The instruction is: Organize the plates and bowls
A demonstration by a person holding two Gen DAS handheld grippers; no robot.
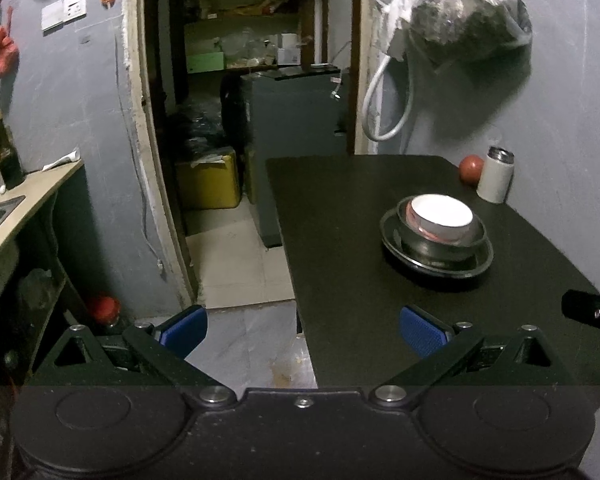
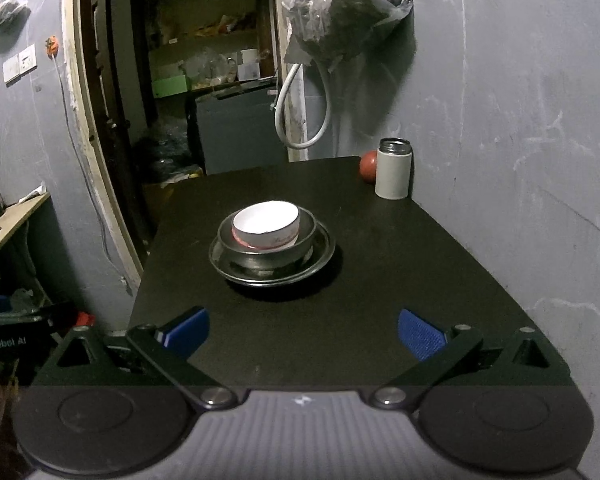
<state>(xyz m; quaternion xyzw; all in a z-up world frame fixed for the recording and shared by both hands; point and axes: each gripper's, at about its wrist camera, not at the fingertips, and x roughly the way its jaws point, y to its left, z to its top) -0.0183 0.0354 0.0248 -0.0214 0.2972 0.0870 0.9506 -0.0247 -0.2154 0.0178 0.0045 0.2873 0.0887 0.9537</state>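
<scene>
Black surface (image 2: pixel 380 280) holds a white bowl (image 2: pixel 266 222) nested in a metal bowl (image 2: pixel 300 246) on a metal plate (image 2: pixel 324 254), mid-surface, well clear of every edge; both grippers, left gripper (image 1: pixel 303 330) and right gripper (image 2: pixel 303 330), hover at the near edge with fingers spread and empty.

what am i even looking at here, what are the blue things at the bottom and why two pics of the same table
Each picture comes from a camera mounted on a handheld gripper, one per hand, looking forward along its jaws. The blue things are the pads on those jaws. The left gripper and the right gripper are both open and hold nothing. On the black table sits a stack: a white bowl inside a metal bowl on a metal plate. At the back stand a white flask and a red round fruit.
</scene>
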